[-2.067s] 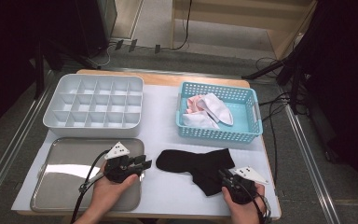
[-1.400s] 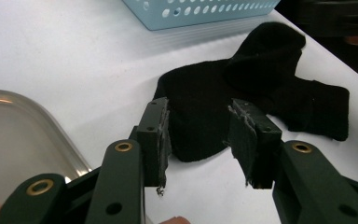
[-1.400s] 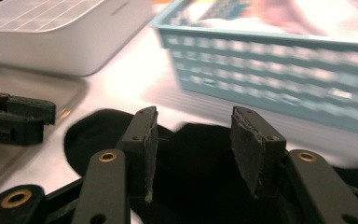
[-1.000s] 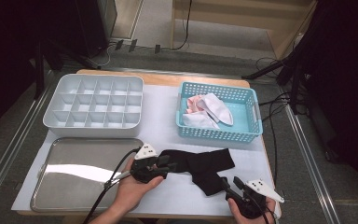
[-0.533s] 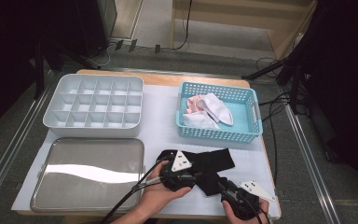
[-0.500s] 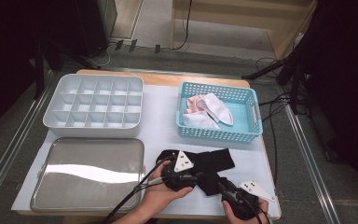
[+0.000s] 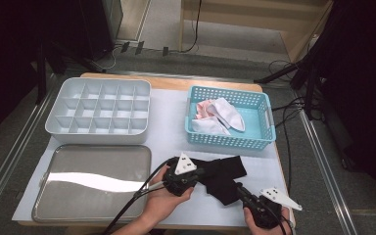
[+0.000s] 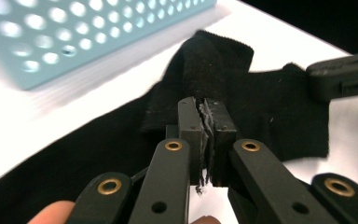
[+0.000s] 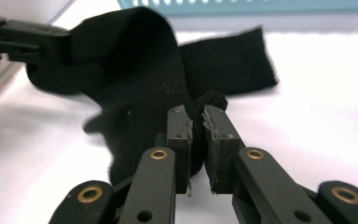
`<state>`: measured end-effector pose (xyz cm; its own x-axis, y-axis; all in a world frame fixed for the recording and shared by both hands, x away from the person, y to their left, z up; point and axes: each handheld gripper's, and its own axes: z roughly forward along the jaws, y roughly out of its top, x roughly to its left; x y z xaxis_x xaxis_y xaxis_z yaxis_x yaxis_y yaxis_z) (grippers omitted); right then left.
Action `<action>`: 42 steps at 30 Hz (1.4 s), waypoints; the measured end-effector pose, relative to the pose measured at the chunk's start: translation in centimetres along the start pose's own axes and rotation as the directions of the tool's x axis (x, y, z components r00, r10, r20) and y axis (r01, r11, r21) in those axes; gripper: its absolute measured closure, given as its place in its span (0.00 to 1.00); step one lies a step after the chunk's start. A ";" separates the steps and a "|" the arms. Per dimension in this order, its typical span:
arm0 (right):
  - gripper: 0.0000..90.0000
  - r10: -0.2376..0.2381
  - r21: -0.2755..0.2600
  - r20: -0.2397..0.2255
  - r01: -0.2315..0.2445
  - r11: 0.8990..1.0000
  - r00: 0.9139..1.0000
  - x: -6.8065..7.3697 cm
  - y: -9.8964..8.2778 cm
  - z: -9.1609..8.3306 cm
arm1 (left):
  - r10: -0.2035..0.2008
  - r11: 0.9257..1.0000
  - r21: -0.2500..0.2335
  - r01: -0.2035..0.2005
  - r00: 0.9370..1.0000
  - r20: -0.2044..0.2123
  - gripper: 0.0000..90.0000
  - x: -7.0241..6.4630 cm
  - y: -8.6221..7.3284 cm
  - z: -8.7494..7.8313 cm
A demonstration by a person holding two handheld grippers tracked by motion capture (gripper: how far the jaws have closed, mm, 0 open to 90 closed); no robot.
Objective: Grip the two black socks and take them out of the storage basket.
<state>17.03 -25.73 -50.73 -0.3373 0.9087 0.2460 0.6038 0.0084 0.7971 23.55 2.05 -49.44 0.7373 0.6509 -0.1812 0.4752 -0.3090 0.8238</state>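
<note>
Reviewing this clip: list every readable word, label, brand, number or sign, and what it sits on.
None: no text can be read on the black sock, the blue basket, the grey divided organizer, the metal tray, the left gripper or the right gripper.

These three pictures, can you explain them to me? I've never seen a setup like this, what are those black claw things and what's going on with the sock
No robot here: a person sits at a table holding a hand-operated claw in each hand. The wide picture comes from a camera above, looking down. The other two come from small cameras riding on each claw, looking along its black jaws.

On the table: a grey divided tray, a flat metal tray, a blue basket with light socks, and a black sock lying in front.

The left claw is shut on a fold of the black sock. The right claw pinches the sock's nearer end, jaws almost closed on the cloth. So both claws hold the same sock.
</note>
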 end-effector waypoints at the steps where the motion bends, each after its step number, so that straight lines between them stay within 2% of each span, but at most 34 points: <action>1: 0.91 0.000 -0.008 -0.008 0.000 1.000 1.000 -0.1 0.2 -0.2 | -0.014 1.000 -0.005 0.014 1.000 0.011 0.99 0.2 -0.1 -0.5; 5: 0.91 -0.016 -0.033 -0.049 0.014 0.999 0.999 -0.7 0.9 -1.2 | -0.052 0.999 -0.012 0.052 0.998 0.036 0.99 1.0 -0.7 -2.2; 7: 0.91 -0.013 -0.037 -0.048 0.012 0.999 0.999 -0.9 1.1 -1.4 | -0.077 0.997 -0.015 0.077 0.996 0.044 0.99 1.6 -1.3 -3.2; 11: 0.91 0.023 -0.016 -0.119 -0.025 1.000 0.993 -1.3 1.6 -1.7 | -0.145 0.989 -0.003 0.146 0.985 0.091 0.99 2.7 -2.4 -4.6; 14: 0.91 0.002 0.014 -0.153 0.000 1.000 0.988 -1.0 1.9 -1.8 | -0.188 0.982 0.026 0.186 0.975 0.120 0.99 3.4 -3.5 -5.7; 15: 0.91 -0.004 0.033 -0.156 0.009 0.999 0.988 -0.9 1.9 -1.6 | -0.190 0.982 0.036 0.187 0.974 0.122 0.99 3.5 -3.7 -5.8; 17: 0.89 -0.008 0.053 -0.150 0.016 0.998 0.989 -0.9 1.9 -1.0 | -0.207 0.978 0.049 0.202 0.973 0.106 0.99 3.7 -4.3 -5.8; 19: 0.75 -0.002 0.055 -0.134 0.010 0.998 0.991 -1.2 1.9 -0.1 | -0.192 0.980 0.066 0.188 0.979 0.067 0.98 4.0 -4.7 -5.6; 21: 0.74 0.005 0.038 -0.106 -0.001 0.999 0.994 -1.7 2.1 0.5 | -0.160 0.985 0.063 0.158 0.987 0.013 0.93 4.2 -4.9 -5.4; 22: 0.72 0.005 0.028 -0.089 -0.003 1.000 0.996 -1.9 2.3 0.7 | -0.164 0.985 0.050 0.164 0.986 -0.003 0.88 4.5 -4.9 -5.4; 23: 0.70 -0.005 0.010 -0.059 0.005 1.000 0.998 -2.1 2.5 0.9 | -0.179 0.983 0.040 0.180 0.984 -0.015 0.82 4.8 -4.9 -5.4; 25: 0.70 -0.014 0.001 0.005 0.014 1.000 1.000 -2.7 2.9 1.5 | -0.198 0.980 0.009 0.199 0.979 -0.051 0.76 5.6 -4.7 -5.4; 27: 0.67 -0.026 -0.001 0.067 0.026 1.000 0.997 -3.3 3.3 2.6 | -0.229 0.973 -0.016 0.228 0.969 -0.090 0.72 6.4 -4.5 -5.3; 29: 0.66 -0.023 0.018 0.078 0.021 1.000 0.997 -3.7 3.5 3.7 | -0.257 0.966 -0.018 0.256 0.961 -0.103 0.67 7.1 -4.2 -5.0; 31: 0.67 -0.024 0.040 0.078 0.021 0.999 0.997 -3.8 3.6 4.8 | -0.260 0.965 -0.001 0.261 0.959 -0.111 0.66 7.4 -4.0 -4.5; 32: 0.70 -0.026 0.052 0.072 0.023 0.998 0.997 -3.7 3.6 5.2 | -0.257 0.965 0.011 0.261 0.958 -0.126 0.67 7.4 -3.8 -4.2; 34: 0.78 -0.035 0.070 0.060 0.031 0.997 0.998 -3.5 3.4 5.7 | -0.254 0.964 0.048 0.262 0.958 -0.134 0.79 7.6 -3.6 -3.5; 36: 0.90 -0.049 0.081 0.075 0.043 0.996 0.996 -3.5 3.2 5.9 | -0.240 0.964 0.078 0.253 0.961 -0.139 0.96 7.6 -3.4 -2.9; 37: 0.93 -0.042 0.076 0.078 0.036 0.996 0.996 -3.7 3.2 5.7 | -0.233 0.965 0.090 0.246 0.963 -0.134 1.00 7.6 -3.4 -2.8; 39: 0.97 -0.023 0.065 0.075 0.018 0.998 0.997 -4.1 3.2 5.4 | -0.232 0.963 0.107 0.246 0.965 -0.124 1.00 7.7 -3.2 -2.4; 42: 0.98 -0.011 0.049 0.087 0.007 0.999 0.996 -4.6 3.1 4.7 | -0.230 0.964 0.103 0.244 0.964 -0.132 1.00 8.0 -3.0 -2.2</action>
<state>23.88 -27.88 -51.97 -0.2801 0.9414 0.1881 0.6363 0.0353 0.7706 26.97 9.77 -52.19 0.5379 0.7904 -0.2930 0.6876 -0.2103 0.6949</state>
